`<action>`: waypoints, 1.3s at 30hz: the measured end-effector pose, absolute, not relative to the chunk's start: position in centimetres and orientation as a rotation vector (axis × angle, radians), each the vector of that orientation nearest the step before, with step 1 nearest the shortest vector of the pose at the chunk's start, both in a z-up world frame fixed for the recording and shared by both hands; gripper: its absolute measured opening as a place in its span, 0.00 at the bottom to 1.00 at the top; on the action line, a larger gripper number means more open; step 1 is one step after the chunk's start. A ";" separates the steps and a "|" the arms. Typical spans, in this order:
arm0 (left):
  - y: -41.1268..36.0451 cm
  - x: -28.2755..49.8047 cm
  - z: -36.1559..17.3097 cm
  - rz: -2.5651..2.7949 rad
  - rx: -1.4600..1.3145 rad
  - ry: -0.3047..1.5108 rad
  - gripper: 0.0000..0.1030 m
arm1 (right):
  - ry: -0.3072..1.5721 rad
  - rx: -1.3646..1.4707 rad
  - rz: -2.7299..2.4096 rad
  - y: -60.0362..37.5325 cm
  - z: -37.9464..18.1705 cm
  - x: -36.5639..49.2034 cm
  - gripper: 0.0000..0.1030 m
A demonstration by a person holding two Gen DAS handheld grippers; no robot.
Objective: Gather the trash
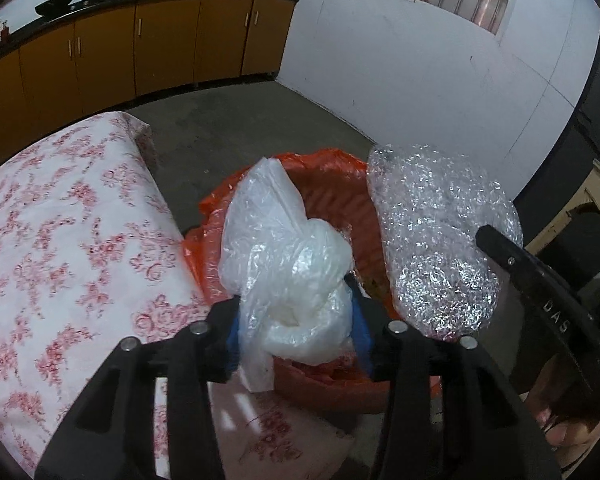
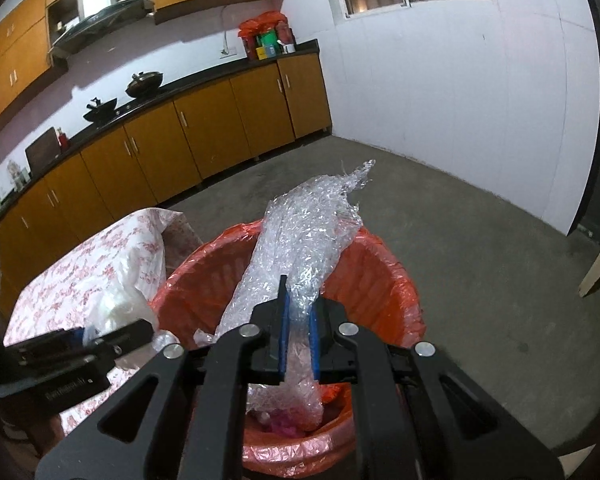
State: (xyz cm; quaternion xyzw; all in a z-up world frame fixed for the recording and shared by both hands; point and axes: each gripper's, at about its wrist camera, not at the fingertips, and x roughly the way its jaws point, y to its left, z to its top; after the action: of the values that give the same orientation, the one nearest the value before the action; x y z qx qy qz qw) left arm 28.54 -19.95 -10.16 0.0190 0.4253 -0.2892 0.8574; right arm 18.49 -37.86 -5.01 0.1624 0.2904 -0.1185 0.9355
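Observation:
A bin lined with an orange bag (image 1: pixel 332 184) (image 2: pixel 380 280) stands on the floor beside the table. My left gripper (image 1: pixel 296 320) is shut on a crumpled white plastic bag (image 1: pixel 284 256) and holds it over the bin's near rim. My right gripper (image 2: pixel 298 320) is shut on a roll of bubble wrap (image 2: pixel 300 240) and holds it over the bin's opening. The bubble wrap also shows in the left wrist view (image 1: pixel 440 240), right of the white bag. The left gripper and white bag show at the left of the right wrist view (image 2: pixel 112 312).
A table with a red-flowered cloth (image 1: pixel 60 240) (image 2: pixel 80 272) stands left of the bin. Orange kitchen cabinets (image 2: pixel 180 140) with woks on the counter run along the far wall. Bare concrete floor (image 2: pixel 480 240) lies beyond the bin. A wooden frame (image 1: pixel 580 216) stands at right.

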 end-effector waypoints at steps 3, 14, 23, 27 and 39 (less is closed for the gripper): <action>-20.1 28.7 -10.5 -0.597 0.031 0.902 0.57 | 0.597 0.364 -0.241 -38.3 -5.2 18.3 0.31; -15.4 27.2 -8.9 -0.457 0.006 0.825 0.74 | 0.568 0.265 -0.302 -37.4 -4.2 15.1 0.72; -6.5 20.8 -5.4 -0.212 0.034 0.663 0.92 | 0.448 0.196 -0.252 -33.5 -1.0 10.7 0.94; -3.1 17.8 -4.1 -0.119 0.046 0.618 0.94 | 0.415 0.169 -0.209 -30.8 0.1 8.6 0.95; 1.0 9.5 -1.3 0.023 0.037 0.489 0.96 | 0.370 0.046 -0.158 -24.0 1.9 4.5 0.95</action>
State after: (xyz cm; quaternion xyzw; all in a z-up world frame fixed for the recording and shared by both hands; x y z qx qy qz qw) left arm 9.47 1.05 -1.29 0.0183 0.2419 0.0112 0.9701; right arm 4.49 -24.00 1.95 0.0231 0.1838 -0.0786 0.9795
